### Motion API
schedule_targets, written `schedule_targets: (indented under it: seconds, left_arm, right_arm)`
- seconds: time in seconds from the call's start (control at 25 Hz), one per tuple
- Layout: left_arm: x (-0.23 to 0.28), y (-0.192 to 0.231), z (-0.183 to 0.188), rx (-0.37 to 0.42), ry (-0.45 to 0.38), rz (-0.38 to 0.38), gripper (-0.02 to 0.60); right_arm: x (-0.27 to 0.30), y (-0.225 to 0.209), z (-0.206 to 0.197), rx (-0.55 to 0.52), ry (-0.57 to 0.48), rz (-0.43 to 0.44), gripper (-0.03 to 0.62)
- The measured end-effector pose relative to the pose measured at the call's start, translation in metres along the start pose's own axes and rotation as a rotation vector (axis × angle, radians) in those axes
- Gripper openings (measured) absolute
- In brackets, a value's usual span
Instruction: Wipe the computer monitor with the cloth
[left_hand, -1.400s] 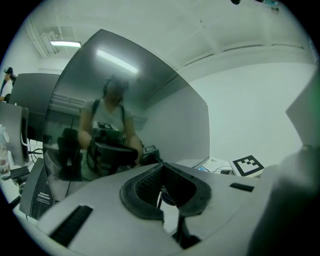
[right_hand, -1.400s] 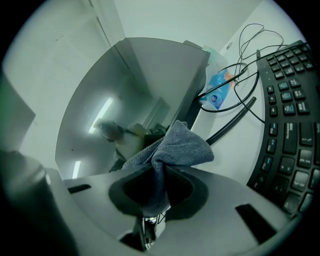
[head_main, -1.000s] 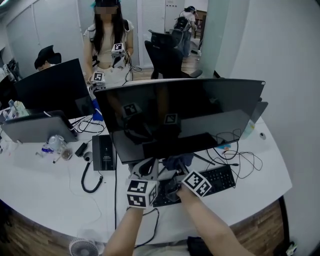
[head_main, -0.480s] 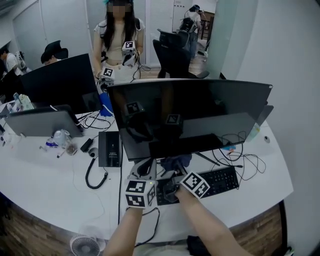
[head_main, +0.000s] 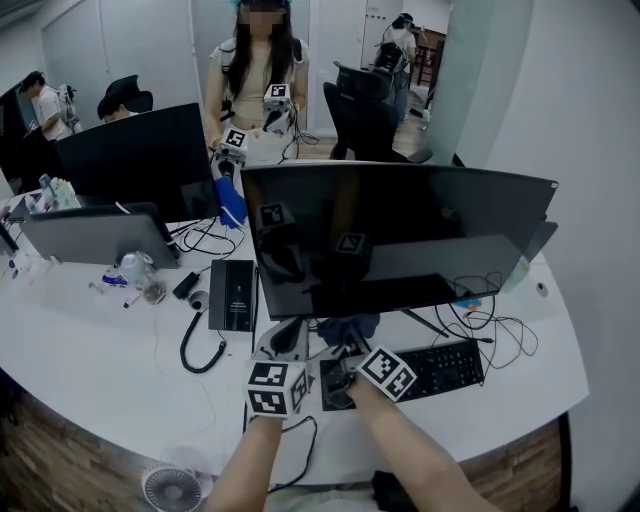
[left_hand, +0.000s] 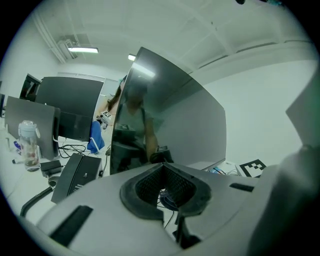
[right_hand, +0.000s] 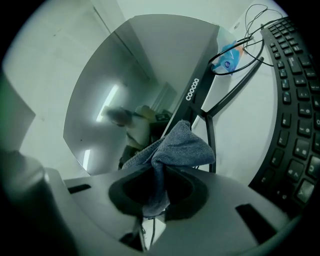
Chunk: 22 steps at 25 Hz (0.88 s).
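Office desk (head_main: 90, 370) — white, curved — bears monitor (head_main: 400, 230).

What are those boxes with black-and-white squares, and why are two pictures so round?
Those boxes belong to two grippers, tools with two jaws like tongs; a person holds one in each hand. The head view comes from a camera on the person's head, looking down at a white table with a dark monitor and a black keyboard. The round pictures come from cameras riding on the grippers. The left gripper is shut on nothing. The right gripper pinches a blue-grey cloth near the monitor's lower edge.
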<state>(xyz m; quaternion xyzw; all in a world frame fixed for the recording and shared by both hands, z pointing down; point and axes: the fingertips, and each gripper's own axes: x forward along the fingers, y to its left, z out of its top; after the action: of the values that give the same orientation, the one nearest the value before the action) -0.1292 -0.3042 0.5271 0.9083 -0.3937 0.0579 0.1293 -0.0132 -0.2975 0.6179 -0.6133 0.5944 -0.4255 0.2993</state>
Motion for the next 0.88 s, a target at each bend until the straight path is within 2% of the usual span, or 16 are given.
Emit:
schedule_targets:
  seconds: [0.56,0.88]
  left_arm:
    - [-0.023,0.036,-0.003,-0.025,-0.006,0.082,0.008]
    - [-0.029,0.045,-0.001,-0.025,-0.011,0.104,0.008]
  right_arm:
    - [0.017,0.021,-0.043,-0.011,0.096,0.037,0.057]
    - [0.022,0.030,-0.058,-0.019,0.141,0.055,0.057]
